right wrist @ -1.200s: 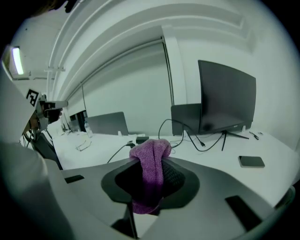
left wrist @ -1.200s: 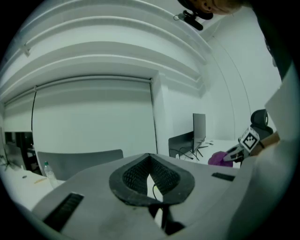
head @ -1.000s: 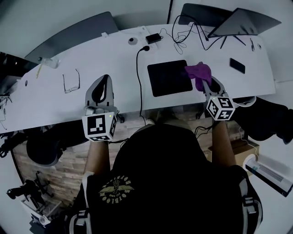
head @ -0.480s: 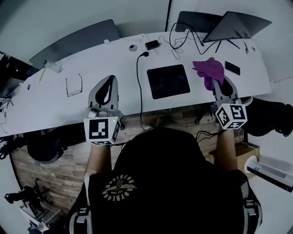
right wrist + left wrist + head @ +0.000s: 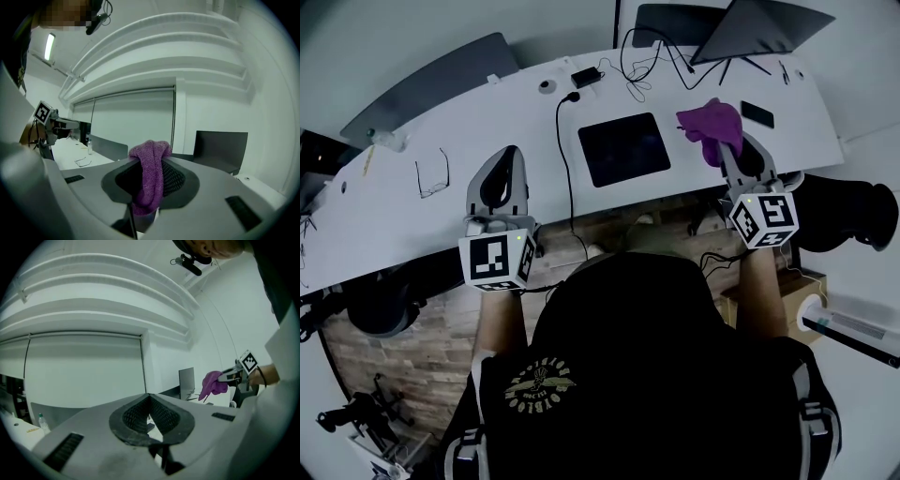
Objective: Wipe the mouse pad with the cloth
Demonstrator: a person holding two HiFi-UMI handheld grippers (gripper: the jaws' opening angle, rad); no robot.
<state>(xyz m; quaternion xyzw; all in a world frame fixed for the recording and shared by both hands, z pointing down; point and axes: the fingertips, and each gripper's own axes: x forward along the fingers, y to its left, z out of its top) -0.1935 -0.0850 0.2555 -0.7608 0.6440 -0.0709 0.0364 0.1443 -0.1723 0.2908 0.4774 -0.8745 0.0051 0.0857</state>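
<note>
Right gripper is clamped on the purple cloth, which droops between its jaws. On my head view I see the cloth held just right of the black mouse pad, not on it. My left gripper has its jaws together, empty, over the near edge of the desk.

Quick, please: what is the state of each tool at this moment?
Left tool: closed, holding nothing.
Right tool: closed on the purple cloth.
</note>
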